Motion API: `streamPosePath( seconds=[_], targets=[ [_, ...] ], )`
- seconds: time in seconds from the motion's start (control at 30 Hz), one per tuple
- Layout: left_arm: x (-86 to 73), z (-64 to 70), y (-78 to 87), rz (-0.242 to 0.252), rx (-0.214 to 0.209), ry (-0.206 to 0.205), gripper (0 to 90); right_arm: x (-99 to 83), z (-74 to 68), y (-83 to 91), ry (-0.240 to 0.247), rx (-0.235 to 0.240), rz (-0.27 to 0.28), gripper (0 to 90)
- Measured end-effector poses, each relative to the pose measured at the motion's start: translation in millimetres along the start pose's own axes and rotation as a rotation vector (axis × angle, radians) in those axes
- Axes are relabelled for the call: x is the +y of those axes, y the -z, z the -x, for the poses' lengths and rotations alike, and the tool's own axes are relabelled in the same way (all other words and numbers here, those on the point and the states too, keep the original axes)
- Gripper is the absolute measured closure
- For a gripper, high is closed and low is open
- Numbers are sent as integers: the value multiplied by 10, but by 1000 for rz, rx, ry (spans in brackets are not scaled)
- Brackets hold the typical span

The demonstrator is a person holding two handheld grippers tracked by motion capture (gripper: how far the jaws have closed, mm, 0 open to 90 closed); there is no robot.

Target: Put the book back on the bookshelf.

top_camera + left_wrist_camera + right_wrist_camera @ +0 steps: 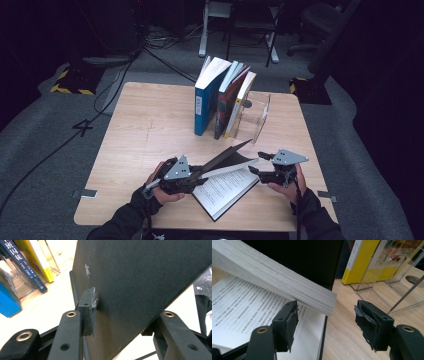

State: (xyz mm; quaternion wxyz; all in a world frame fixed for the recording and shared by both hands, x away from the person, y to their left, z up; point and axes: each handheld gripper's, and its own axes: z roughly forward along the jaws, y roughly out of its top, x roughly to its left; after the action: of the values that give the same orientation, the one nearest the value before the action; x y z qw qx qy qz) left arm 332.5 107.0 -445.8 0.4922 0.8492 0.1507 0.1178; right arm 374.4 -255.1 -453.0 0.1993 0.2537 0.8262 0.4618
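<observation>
Looking down from the high view, a black-covered book [227,187] lies open near the front edge of the wooden table [145,130], its printed pages facing up. The left gripper [200,172] comes in from the book's left and pinches the raised black cover [225,155], which slants up toward the right with a block of pages lifted under it. The right gripper [256,164] sits just right of the book, at the lifted page edge, its jaws parted. Behind them, 3 upright books [220,97] lean together against a clear acrylic bookend [260,117].

In the left gripper view, the black cover [140,282] stands between the 2 jaws, the left pad [87,312] pressed flat against it, so this claw is clenched on the cover. A blue book [7,302], a dark-spined book [22,262] and a yellow book [40,262] stand on the table at upper left.

In the right gripper view, the jaws are released, with a wide gap and nothing between the pads [289,322]. The lifted page block [274,272] hangs just beyond and above them, over the printed page [244,307]. A yellow book [362,262] and the clear bookend [387,285] stand farther back.
</observation>
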Motion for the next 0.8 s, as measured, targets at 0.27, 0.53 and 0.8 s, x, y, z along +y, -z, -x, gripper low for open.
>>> streamPosePath(
  seconds=[0.27,0.53,0.8],
  targets=[
    [-62,15,-15,7,3,15,512,111,50,-59,13,11,32,362],
    [-119,9,53,65,140,52,458,229,91,-138,12,16,63,382],
    [-88,-12,-15,58,171,58,406,353,98,-227,20,6,74,420]
  ],
)
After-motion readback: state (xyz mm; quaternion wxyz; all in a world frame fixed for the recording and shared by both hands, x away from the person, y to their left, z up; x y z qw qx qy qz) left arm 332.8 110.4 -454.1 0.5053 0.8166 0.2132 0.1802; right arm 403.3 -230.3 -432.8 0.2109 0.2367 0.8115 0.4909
